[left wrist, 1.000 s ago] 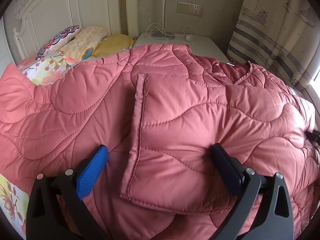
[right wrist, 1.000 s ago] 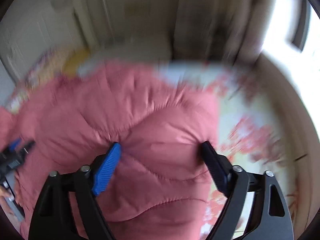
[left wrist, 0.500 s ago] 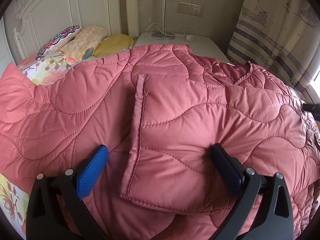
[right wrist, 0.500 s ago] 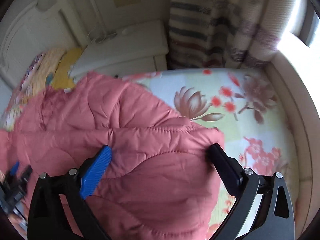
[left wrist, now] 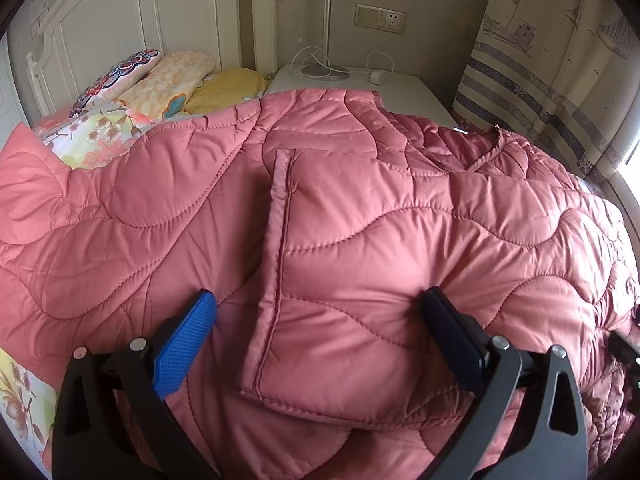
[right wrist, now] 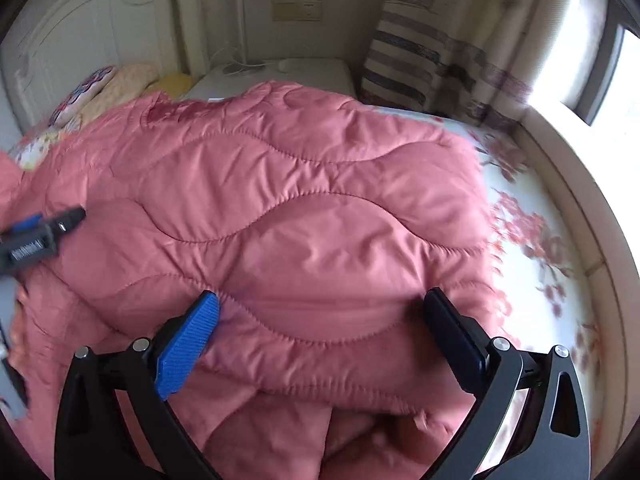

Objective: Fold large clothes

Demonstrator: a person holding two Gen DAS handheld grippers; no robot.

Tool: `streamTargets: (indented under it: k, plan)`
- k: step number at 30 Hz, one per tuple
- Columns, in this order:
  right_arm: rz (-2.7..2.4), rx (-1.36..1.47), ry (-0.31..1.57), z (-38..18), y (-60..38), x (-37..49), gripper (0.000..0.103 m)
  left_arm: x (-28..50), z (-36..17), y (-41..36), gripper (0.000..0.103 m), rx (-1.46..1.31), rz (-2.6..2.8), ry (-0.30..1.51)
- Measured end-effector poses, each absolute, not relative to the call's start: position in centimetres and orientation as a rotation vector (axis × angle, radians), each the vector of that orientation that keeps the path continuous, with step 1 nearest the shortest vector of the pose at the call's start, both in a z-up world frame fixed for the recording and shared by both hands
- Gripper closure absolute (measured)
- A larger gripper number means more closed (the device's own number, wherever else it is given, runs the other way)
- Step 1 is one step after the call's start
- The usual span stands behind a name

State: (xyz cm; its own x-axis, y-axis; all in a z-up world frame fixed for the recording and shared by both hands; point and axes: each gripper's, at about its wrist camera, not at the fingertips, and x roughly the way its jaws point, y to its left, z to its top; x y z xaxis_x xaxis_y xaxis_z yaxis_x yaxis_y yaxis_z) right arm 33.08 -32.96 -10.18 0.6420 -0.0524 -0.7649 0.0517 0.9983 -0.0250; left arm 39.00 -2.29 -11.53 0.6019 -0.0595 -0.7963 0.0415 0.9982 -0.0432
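A large pink quilted coat (left wrist: 360,220) lies spread over the bed, with a folded flap and its bound edge (left wrist: 276,248) running down the middle. My left gripper (left wrist: 320,332) is open and hovers over the flap's lower corner, holding nothing. In the right wrist view the coat (right wrist: 300,208) fills the centre, its right side ending on the floral sheet. My right gripper (right wrist: 320,332) is open above the coat's near edge and is empty. The left gripper's tip (right wrist: 60,224) shows at the left edge of that view.
Pillows (left wrist: 160,80) lie at the headboard (left wrist: 120,20). A white nightstand (left wrist: 360,80) with a lamp base and cable stands behind the bed. A striped curtain (left wrist: 540,80) hangs at the right. The floral bedsheet (right wrist: 540,240) shows to the right of the coat, bounded by a padded bed rim (right wrist: 592,220).
The right gripper has swung back left over the coat, which now covers more of its view. The left gripper has stayed still and open.
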Motion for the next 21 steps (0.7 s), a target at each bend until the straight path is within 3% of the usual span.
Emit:
streamTargets:
  k: [3, 7, 12, 17, 19, 21]
  plan:
    - [-0.051, 0.005, 0.836, -9.8, -32.3, 31.5, 0.005, 37.7, -10.7, -1.2, 0.002, -0.061, -0.098, 0.915]
    - [-0.047, -0.130, 0.908, -13.4, -30.2, 30.6, 0.004, 33.7, -8.2, 3.6, 0.002, -0.255, -0.183, 0.800]
    - [-0.040, -0.085, 0.879, -13.1, -30.9, 30.0, 0.004, 29.7, -6.2, 17.7, 0.002, -0.590, -0.064, 0.605]
    - [-0.034, -0.077, 0.880, -13.1, -30.9, 29.9, 0.004, 27.4, -7.8, 31.9, 0.004, -0.949, 0.177, 0.496]
    - [-0.029, -0.072, 0.881, -13.1, -31.0, 30.3, 0.004, 27.6, -8.4, 35.7, 0.014, -0.985, 0.270, 0.486]
    - [-0.023, -0.064, 0.881, -13.2, -31.0, 30.2, 0.004, 28.4, -8.3, 37.9, 0.016, -0.988, 0.302, 0.466]
